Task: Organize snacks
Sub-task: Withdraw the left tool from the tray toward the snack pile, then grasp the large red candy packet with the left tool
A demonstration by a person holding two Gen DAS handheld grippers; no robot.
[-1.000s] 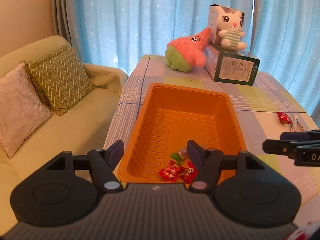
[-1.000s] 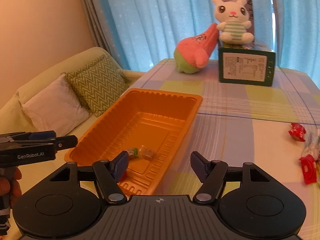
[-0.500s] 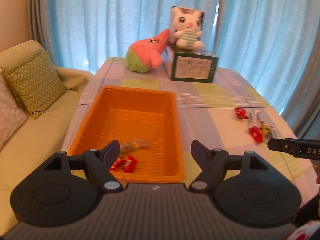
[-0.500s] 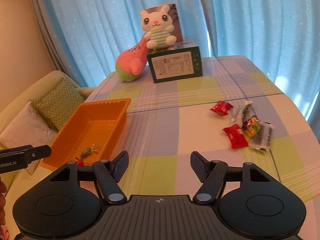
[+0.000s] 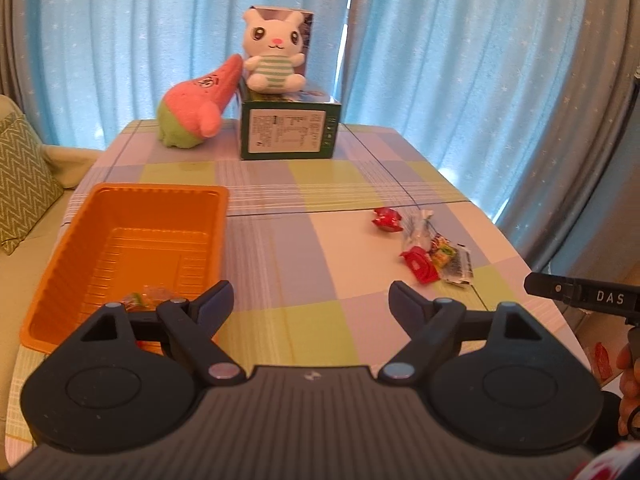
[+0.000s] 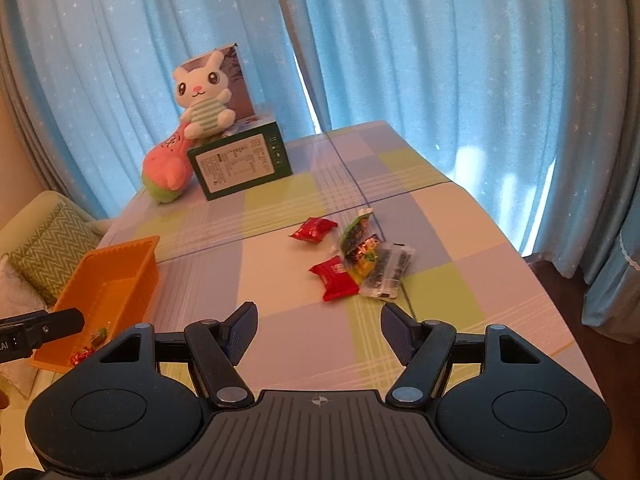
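2 grippers up over the checked table (image 5: 304,240), neither carrying anything. My left gripper (image 5: 311,300) has just been opening; its fingers stand spread with only bare cloth between them. My right gripper (image 6: 319,326) is spread too, empty, aimed at the loose snack pile (image 6: 360,258) lying right of table centre. Orange tray (image 5: 64,264) sits at the left table edge with a few wrapped snacks (image 5: 144,296) in its near end. Plush rabbit (image 5: 274,58) sits on the green box (image 5: 290,132) at the far end.
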